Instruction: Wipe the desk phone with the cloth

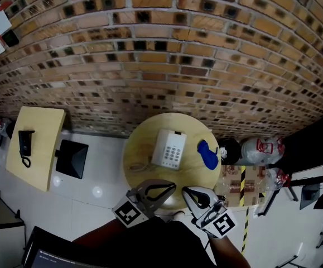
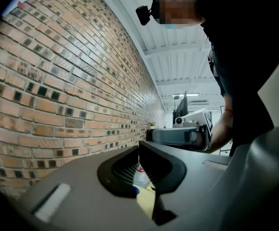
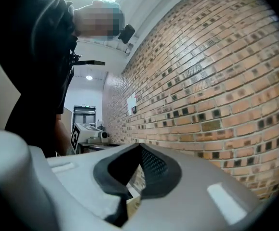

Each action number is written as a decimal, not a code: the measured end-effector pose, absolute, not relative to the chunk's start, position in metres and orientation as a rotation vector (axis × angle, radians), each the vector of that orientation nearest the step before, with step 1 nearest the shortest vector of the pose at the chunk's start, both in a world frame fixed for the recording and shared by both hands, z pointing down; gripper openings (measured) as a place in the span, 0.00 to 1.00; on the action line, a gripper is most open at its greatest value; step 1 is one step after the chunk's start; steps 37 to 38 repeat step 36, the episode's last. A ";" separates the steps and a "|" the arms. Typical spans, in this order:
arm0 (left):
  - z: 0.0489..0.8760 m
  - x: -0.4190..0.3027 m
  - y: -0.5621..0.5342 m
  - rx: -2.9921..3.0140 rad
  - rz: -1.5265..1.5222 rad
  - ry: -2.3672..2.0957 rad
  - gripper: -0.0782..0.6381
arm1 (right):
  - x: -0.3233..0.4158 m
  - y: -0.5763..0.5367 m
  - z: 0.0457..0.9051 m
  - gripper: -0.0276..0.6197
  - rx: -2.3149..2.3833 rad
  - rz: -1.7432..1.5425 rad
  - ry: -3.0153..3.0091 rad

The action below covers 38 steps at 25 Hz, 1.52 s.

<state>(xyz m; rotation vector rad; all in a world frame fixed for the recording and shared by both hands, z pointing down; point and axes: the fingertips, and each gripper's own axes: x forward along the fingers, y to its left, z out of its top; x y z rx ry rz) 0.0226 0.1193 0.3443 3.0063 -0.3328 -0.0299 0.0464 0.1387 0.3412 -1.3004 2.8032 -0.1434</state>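
In the head view a white desk phone [image 1: 168,148] lies on the round wooden table [image 1: 139,155], its cord trailing off to the left. A crumpled blue cloth [image 1: 208,154] lies just right of the phone. Both grippers hover at the table's near edge, apart from phone and cloth. My left gripper [image 1: 172,187] is shut, its tips meeting with nothing between them [image 2: 139,146]. My right gripper [image 1: 185,190] is shut and empty too [image 3: 140,146]. Through the left jaws' gap a sliver of the blue cloth [image 2: 136,190] and of the yellow tabletop [image 2: 146,201] shows.
A brick wall [image 1: 167,54] stands right behind the table. A square yellow table [image 1: 38,144] with a black phone [image 1: 25,147] stands at the left, a black seat [image 1: 72,158] beside it. Plastic-wrapped items [image 1: 261,149] and a striped post [image 1: 242,178] crowd the right.
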 end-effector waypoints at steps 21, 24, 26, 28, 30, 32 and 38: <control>0.323 0.030 0.146 3.069 -0.056 -0.301 0.10 | 0.038 0.154 0.322 0.04 -1.300 -0.113 2.822; 0.322 0.030 0.145 3.055 -0.061 -0.302 0.10 | 0.038 0.155 0.325 0.04 -1.298 -0.146 2.829; 0.322 0.031 0.145 3.058 -0.058 -0.301 0.10 | 0.039 0.155 0.325 0.04 -1.297 -0.145 2.823; 0.323 0.032 0.144 3.065 -0.061 -0.299 0.10 | 0.041 0.155 0.326 0.04 -1.302 -0.138 2.816; 0.325 0.030 0.143 3.052 -0.055 -0.301 0.10 | 0.042 0.155 0.327 0.04 -1.309 -0.149 2.815; 0.325 0.028 0.143 3.052 -0.047 -0.301 0.10 | 0.040 0.154 0.326 0.04 -1.311 -0.156 2.818; 0.322 0.024 0.143 3.051 -0.053 -0.303 0.10 | 0.035 0.154 0.322 0.04 -1.304 -0.145 2.827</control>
